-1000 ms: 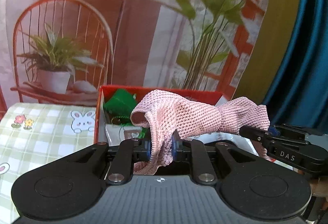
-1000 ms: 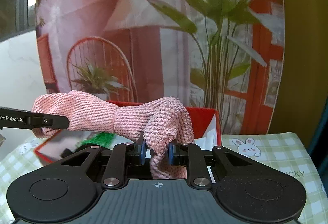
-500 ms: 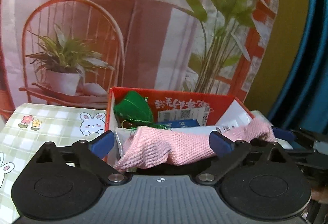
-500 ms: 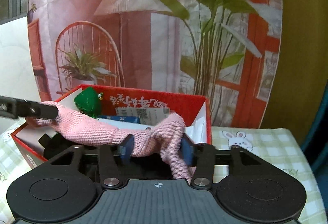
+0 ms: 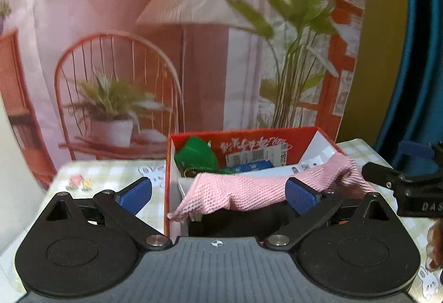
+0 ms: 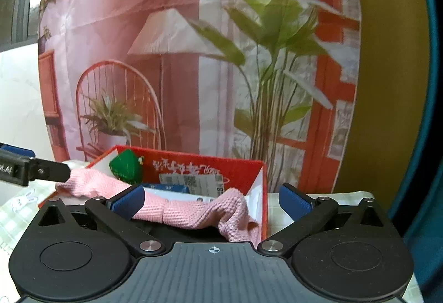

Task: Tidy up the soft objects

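- the pink knitted cloth (image 5: 243, 192) is a chunky, waffle-textured strip, bunched and twisted mid-length, lying across the top of the open red box (image 5: 167, 192).
- one end droops over the box's near-left wall; in the right wrist view the other end (image 6: 238, 217) folds down inside the right wall.
- left gripper (image 5: 218, 193): blue pads spread wide, cloth between them, neither pad pressing it.
- right gripper (image 6: 213, 199): jaws opening, cloth between them, left pad just beside it, no grip.
- inside the box: a green plush item (image 5: 196, 156), a blue packet (image 5: 249, 166) and white printed paper.
- the box's inner wall bears white script, unreadable; "das" shows on the right gripper's finger in the left view.
- checked tablecloth (image 5: 91, 178) printed with bunnies and flowers.
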A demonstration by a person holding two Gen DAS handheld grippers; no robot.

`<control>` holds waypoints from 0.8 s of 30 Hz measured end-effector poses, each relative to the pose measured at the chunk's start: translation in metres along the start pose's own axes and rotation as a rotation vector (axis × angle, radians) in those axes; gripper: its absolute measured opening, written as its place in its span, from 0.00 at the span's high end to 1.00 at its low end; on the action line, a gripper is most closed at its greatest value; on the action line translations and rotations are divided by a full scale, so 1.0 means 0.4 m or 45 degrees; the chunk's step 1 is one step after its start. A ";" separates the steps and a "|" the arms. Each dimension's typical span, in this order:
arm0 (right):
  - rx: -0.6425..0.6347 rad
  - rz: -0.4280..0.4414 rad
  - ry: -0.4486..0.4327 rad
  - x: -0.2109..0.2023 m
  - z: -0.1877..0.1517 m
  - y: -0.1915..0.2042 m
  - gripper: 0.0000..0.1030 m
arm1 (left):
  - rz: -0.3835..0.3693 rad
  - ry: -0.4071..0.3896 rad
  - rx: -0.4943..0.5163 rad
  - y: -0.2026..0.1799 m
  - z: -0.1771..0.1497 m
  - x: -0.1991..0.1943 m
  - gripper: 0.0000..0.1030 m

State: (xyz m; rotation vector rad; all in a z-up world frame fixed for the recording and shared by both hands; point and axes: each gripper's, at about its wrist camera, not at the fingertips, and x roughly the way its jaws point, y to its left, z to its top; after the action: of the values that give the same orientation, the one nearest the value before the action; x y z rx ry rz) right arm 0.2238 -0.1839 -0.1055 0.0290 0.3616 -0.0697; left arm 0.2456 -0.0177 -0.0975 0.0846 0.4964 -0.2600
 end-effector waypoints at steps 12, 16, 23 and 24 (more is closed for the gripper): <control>-0.006 -0.014 -0.120 -0.191 0.098 0.038 0.00 | 0.026 -0.174 -0.013 -0.026 0.047 -0.216 0.00; 0.010 -0.069 -0.152 -0.263 0.134 0.051 0.00 | 0.068 -0.245 -0.021 -0.043 0.059 -0.302 0.00; 0.070 -0.050 -0.162 -0.377 0.169 0.050 0.00 | 0.095 -0.324 -0.044 -0.058 0.073 -0.428 0.00; 0.066 -0.054 -0.164 -0.391 0.172 0.051 0.00 | 0.094 -0.328 -0.043 -0.059 0.074 -0.438 0.00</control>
State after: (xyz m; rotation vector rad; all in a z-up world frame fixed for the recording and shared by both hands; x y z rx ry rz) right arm 0.1039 -0.1564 0.0147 0.0677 0.2315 -0.1224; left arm 0.1045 -0.0051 0.0121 0.0356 0.2407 -0.1865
